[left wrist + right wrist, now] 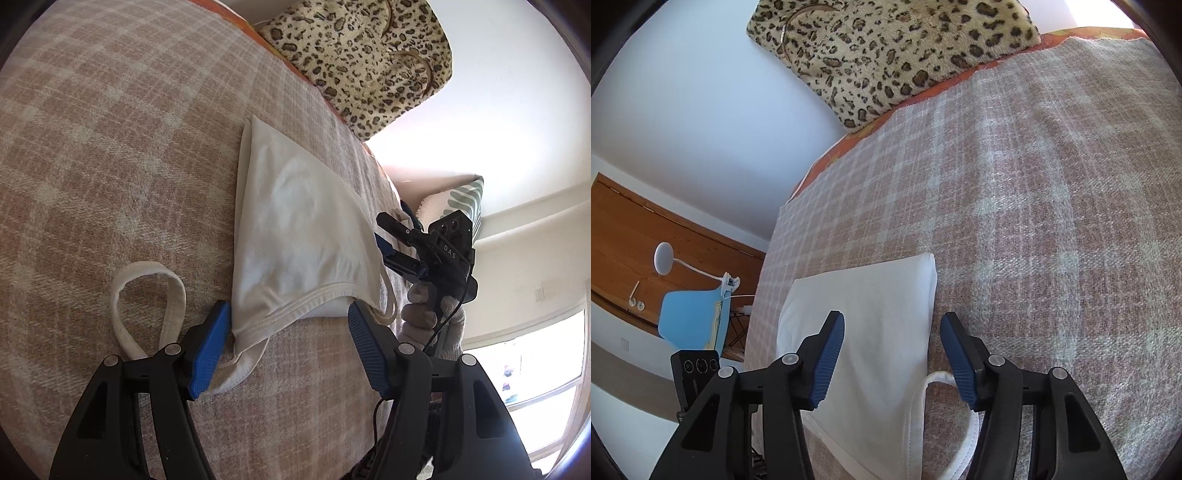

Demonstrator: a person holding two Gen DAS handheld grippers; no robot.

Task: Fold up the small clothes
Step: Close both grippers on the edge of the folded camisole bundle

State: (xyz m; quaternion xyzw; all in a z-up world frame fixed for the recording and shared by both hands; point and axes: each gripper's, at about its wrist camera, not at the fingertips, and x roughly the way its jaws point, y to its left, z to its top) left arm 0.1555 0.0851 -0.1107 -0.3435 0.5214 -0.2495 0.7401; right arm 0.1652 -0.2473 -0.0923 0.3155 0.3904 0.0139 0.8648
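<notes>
Left wrist view: the left claw (290, 334) stands about half open with nothing pinched; the white top (299, 236) lies ahead of it on the plaid blanket (110, 147), its hem between the blue pads, likely so the edge can be lifted for a fold.
Strap: a strap loop (147, 306) trails outside the near pad.
Only here: the right claw (388, 247) at the top's far side, in a gloved hand (421, 317).
Right wrist view: the right claw (892, 356) is partly open and empty, straddling the top's side edge.
Only here: the left claw's body (696, 369); a blue chair (694, 317) beyond; the leopard cushion (886, 55) far ahead.
</notes>
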